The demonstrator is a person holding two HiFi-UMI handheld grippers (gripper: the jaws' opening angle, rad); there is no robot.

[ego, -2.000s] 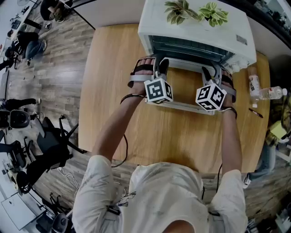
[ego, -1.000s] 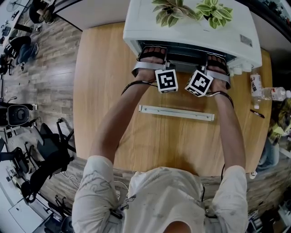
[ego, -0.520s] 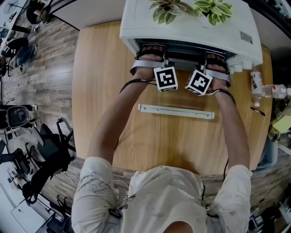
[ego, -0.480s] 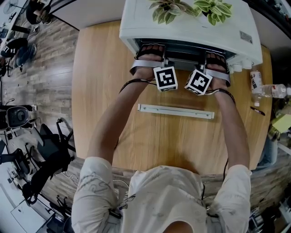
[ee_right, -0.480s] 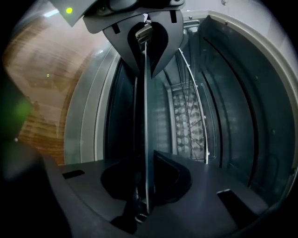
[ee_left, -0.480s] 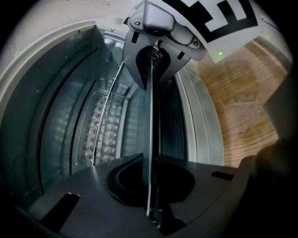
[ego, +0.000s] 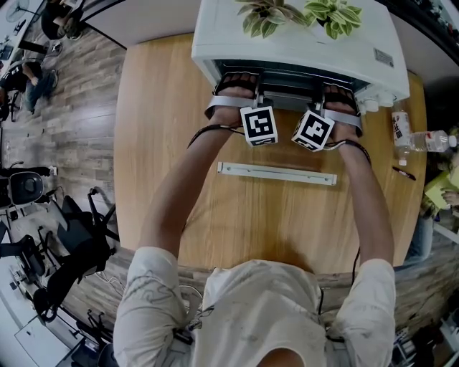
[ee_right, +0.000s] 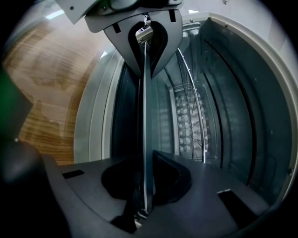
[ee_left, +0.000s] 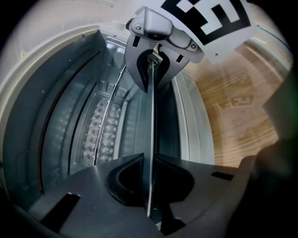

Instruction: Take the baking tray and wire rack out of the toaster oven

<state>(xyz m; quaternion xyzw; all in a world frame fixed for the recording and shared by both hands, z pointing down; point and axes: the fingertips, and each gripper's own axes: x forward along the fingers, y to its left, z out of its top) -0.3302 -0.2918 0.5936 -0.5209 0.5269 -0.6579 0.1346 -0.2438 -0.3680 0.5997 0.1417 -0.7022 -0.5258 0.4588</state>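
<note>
The white toaster oven (ego: 301,50) stands open at the table's far side. Both grippers reach into its mouth side by side, the left gripper (ego: 254,97) and the right gripper (ego: 326,99). In the left gripper view my left gripper (ee_left: 150,162) is shut on the thin metal edge of the baking tray (ee_left: 151,116), and the right gripper (ee_left: 152,59) clamps the same edge further along. The right gripper view shows my right gripper (ee_right: 145,167) shut on that tray edge (ee_right: 144,102). The wire rack (ee_right: 198,111) sits deeper inside, one of its rods (ee_left: 108,118) visible.
The oven door lies flat on the wooden table (ego: 165,143), its white handle (ego: 276,173) towards me under my wrists. Two potted plants (ego: 301,16) stand on the oven. Bottles (ego: 412,140) and a pen lie at the table's right edge.
Two seconds ago both grippers were at the door's handle, nearer me. They have since moved up into the oven's mouth. Over the last second nothing has visibly moved.
</note>
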